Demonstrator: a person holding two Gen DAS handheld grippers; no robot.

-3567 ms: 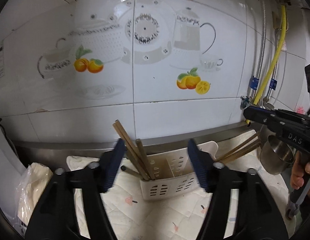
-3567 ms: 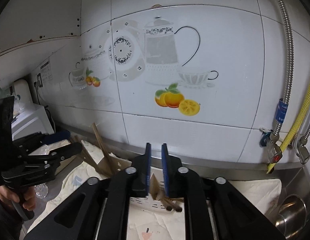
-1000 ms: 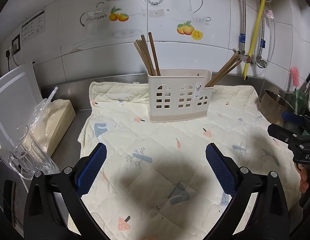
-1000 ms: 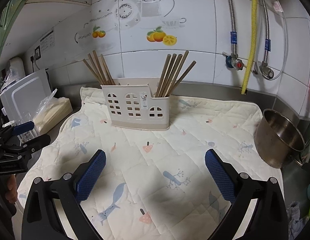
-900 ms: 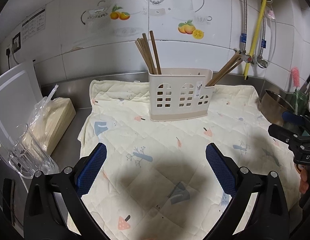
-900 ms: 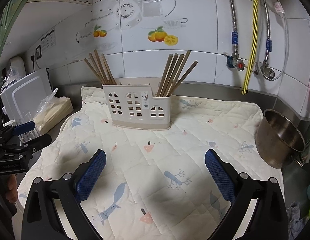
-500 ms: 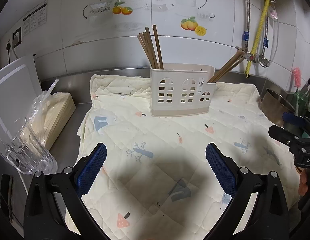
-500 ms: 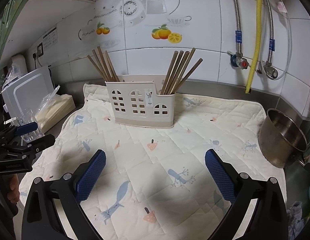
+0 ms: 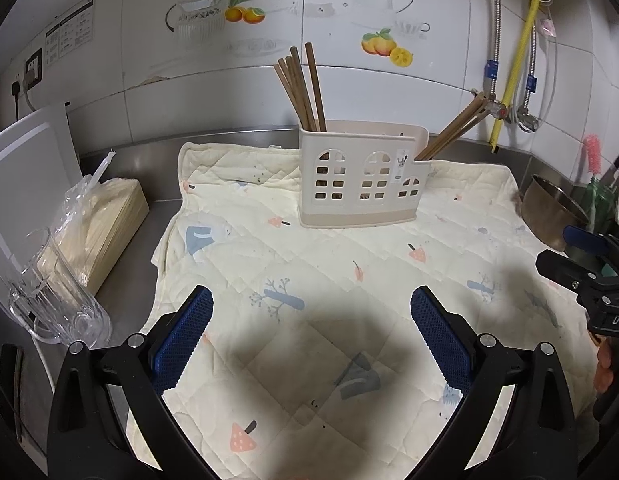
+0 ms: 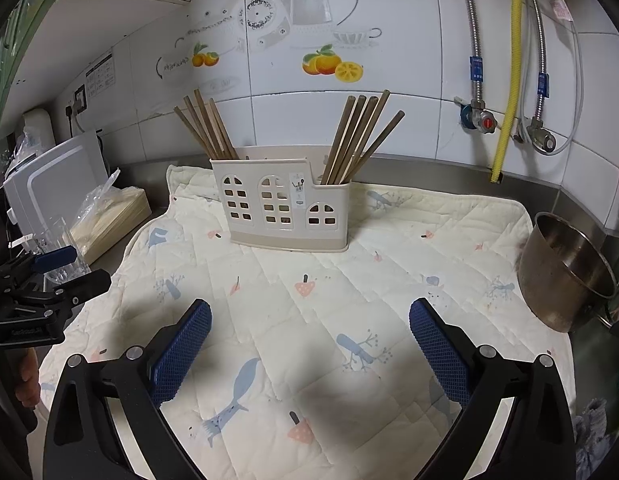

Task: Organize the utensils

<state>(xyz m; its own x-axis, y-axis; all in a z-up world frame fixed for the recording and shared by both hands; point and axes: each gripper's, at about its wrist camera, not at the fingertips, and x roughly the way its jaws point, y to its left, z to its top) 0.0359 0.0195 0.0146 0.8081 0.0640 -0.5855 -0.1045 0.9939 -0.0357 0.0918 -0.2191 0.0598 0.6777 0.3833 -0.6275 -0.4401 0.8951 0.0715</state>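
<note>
The holder (image 10: 285, 208) stands upright near the back of the mat (image 10: 309, 320), well apart from both my tongs. One bundle of chopsticks (image 10: 205, 126) sits in its left compartment and leans left. A second bundle (image 10: 359, 136) sits in the lower right compartment and leans right. The middle compartment's contents cannot be made out.

My left tongs (image 9: 311, 336) are released, jaws spread wide, holding nothing, above the mat's near part. My right tongs (image 10: 309, 346) are likewise released and empty, also over the near part of the mat.

Left of the mat: a glass mug (image 9: 49, 300), a bagged stack (image 9: 105, 216) of pale flat items, and a white board (image 9: 25, 184) behind them. Right of the mat: a steel pot (image 10: 565, 272), touching the mat's edge. A tiled wall (image 10: 389, 40) with hoses runs behind.
</note>
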